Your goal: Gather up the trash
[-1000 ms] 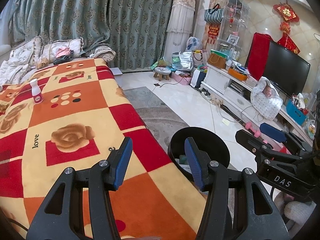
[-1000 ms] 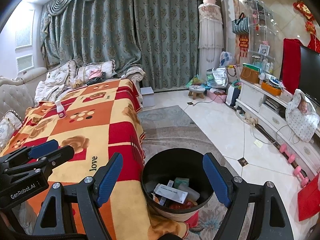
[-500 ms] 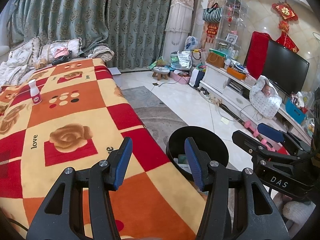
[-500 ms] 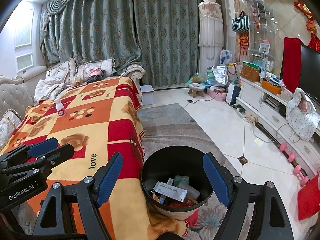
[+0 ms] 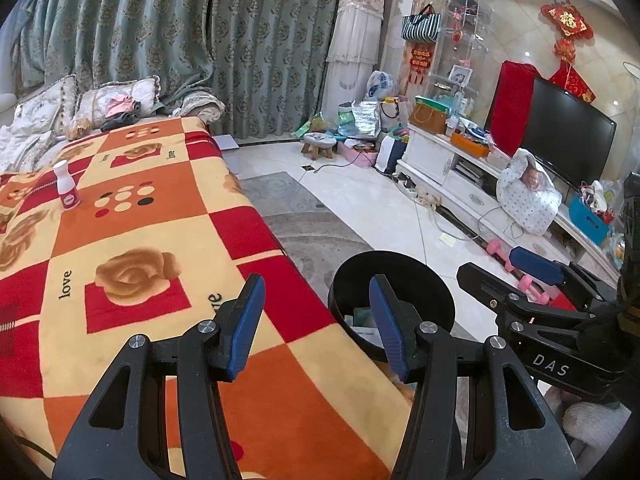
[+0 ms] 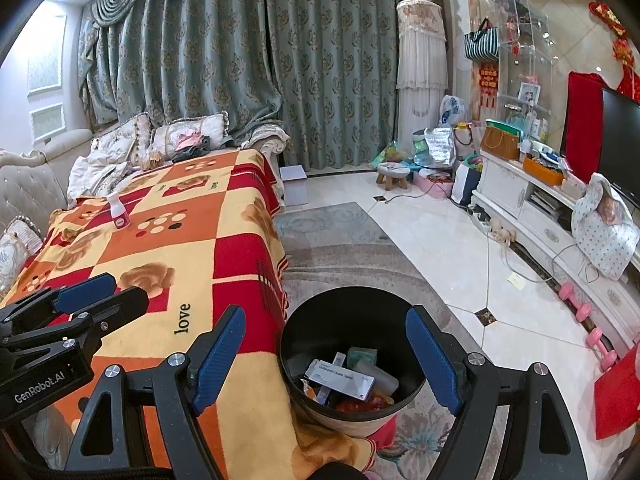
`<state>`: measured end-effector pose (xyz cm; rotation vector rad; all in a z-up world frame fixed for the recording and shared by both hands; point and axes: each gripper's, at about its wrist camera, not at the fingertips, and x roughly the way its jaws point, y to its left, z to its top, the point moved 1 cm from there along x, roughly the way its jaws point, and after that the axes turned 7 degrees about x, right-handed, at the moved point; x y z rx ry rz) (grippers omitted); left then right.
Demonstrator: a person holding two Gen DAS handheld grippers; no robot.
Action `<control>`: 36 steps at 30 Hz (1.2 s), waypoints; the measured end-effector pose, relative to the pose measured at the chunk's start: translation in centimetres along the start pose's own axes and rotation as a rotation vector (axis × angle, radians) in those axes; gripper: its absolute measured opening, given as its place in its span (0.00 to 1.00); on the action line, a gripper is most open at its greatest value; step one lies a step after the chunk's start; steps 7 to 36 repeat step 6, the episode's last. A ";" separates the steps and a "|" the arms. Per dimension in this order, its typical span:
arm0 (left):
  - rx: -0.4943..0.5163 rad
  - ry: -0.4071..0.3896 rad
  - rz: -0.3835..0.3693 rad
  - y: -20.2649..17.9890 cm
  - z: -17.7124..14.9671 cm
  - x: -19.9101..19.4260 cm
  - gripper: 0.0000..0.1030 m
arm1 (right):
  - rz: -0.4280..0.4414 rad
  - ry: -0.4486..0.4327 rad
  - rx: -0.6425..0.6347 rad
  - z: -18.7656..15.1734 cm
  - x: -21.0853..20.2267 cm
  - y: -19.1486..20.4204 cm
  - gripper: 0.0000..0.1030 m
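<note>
2 grippers hang over the near end of a blanket-covered sofa, both empty. The left gripper (image 5: pixel 316 322) has its blue pads spread apart with nothing between them; under it lies the blanket (image 5: pixel 132 240), a patchwork of red, orange and cream squares with rose prints and the word "love". The right gripper (image 6: pixel 326 362) is spread wider, its pads framing the black bin (image 6: pixel 352 316) that stands on the rug (image 6: pixel 340 248) just beside the blanket's hanging edge.

From the left wrist view the bin (image 5: pixel 394 276) shows past the right pad, and the right gripper (image 5: pixel 536 266) reaches in from the right side, over the floor near the pink dumbbells (image 5: pixel 498 249). From the right wrist view the left gripper (image 6: pixel 86 291) sits at the lower left above the blanket (image 6: pixel 192 232).

Inside the bin lie several pieces of trash: a white carton (image 6: pixel 340 378) with printed text on top, a teal box (image 6: pixel 362 356) behind it, a clear plastic piece to the right and something red at the bottom.

1 white bottle (image 5: pixel 66 190) with a pink label stands upright on the blanket at the far left, well apart from both grippers and the bin; the right wrist view shows the bottle (image 6: pixel 117 210) near the pillows (image 6: pixel 188 134). A white TV cabinet (image 6: pixel 532 208) runs along the right wall.
</note>
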<state>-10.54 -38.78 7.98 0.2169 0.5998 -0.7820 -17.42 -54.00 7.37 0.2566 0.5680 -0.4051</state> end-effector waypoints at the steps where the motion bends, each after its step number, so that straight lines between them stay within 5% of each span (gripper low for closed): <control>1: 0.001 -0.004 0.007 -0.2 -0.1 -0.1 0.51 | 0.001 -0.001 0.001 0.2 0.0 0.1 0.78; 36: 0.003 -0.002 0.008 -0.3 -0.3 0.1 0.51 | 0.000 0.006 0.001 -0.1 0.2 -0.1 0.78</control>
